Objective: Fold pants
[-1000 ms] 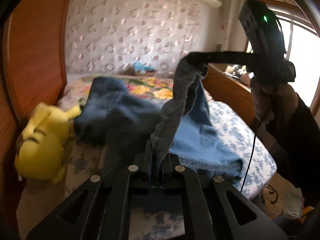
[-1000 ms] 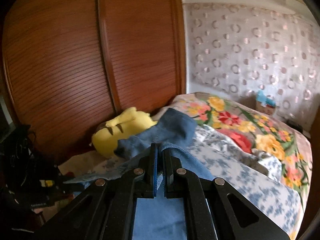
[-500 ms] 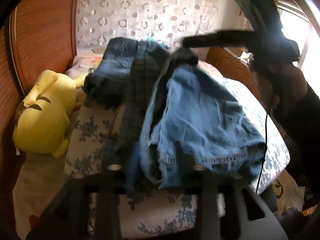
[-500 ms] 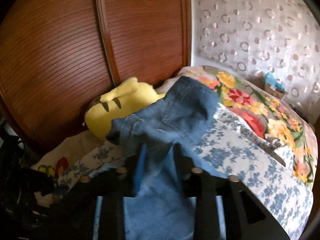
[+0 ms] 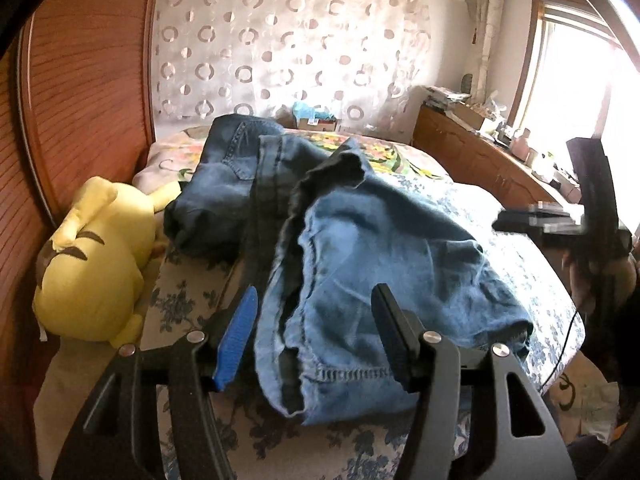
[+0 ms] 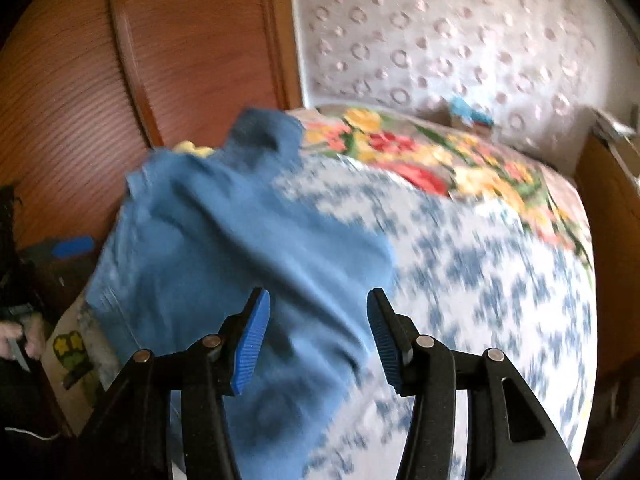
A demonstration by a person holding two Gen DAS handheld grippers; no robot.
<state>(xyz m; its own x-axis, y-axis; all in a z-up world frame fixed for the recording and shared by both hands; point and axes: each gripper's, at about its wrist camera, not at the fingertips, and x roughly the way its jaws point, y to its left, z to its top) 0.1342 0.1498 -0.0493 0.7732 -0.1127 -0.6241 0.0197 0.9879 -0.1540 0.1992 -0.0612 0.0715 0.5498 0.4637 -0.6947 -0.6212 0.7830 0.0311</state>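
Observation:
The blue jeans [image 5: 384,264] lie in a loose heap on the bed, one hemmed leg end nearest me and the darker waist part further back. My left gripper [image 5: 314,300] hovers just over that leg end. Its jaws are opening and the denim lies below them, with neither pad touching it. In the right wrist view the jeans [image 6: 224,232] are blurred and spread toward the left edge of the bed. My right gripper [image 6: 318,300] is over their near edge, its jaws opening too, pads off the cloth. The right gripper [image 5: 520,220] also shows at the right of the left wrist view, in a hand.
A yellow plush toy [image 5: 92,256] lies at the bed's left side against the wooden wardrobe [image 5: 80,80]. The bed carries a blue-flowered sheet [image 6: 480,280] and a bright floral blanket [image 6: 420,156] further back. A wooden dresser [image 5: 480,160] runs along the right below a window.
Both grippers went from shut on the jeans' edge to open, and the lifted jeans dropped into a heap on the bed. The right gripper swung down and off to the right.

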